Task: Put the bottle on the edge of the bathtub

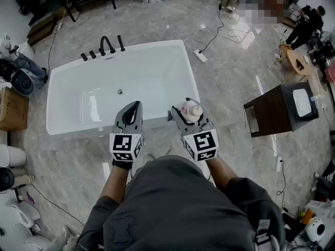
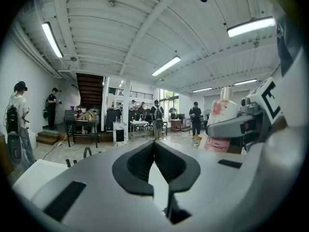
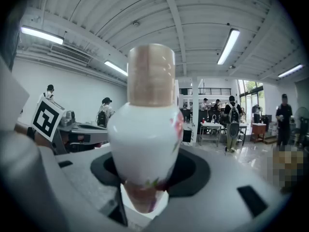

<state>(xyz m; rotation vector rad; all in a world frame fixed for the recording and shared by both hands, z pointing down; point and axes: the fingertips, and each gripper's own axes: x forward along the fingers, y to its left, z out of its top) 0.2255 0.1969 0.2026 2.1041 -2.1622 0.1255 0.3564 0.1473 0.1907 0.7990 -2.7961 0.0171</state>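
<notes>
Holding floral bottle [image 3: 145,139] clamped in right gripper [image 1: 189,110]; left gripper [image 1: 132,110] closed, empty. Could topple off narrow bathtub rim [image 1: 78,130] if released tilted.

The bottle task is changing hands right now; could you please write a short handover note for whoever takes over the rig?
Left hand-held gripper: jaws together, empty, beside the right one.
Right hand-held gripper: closed on the bottle, which is held upright.
Bathtub: directly ahead; both grippers show over its near rim in the head view.
Done: bottle is in the grip.
Left: set it on the tub's edge, then release.
</notes>
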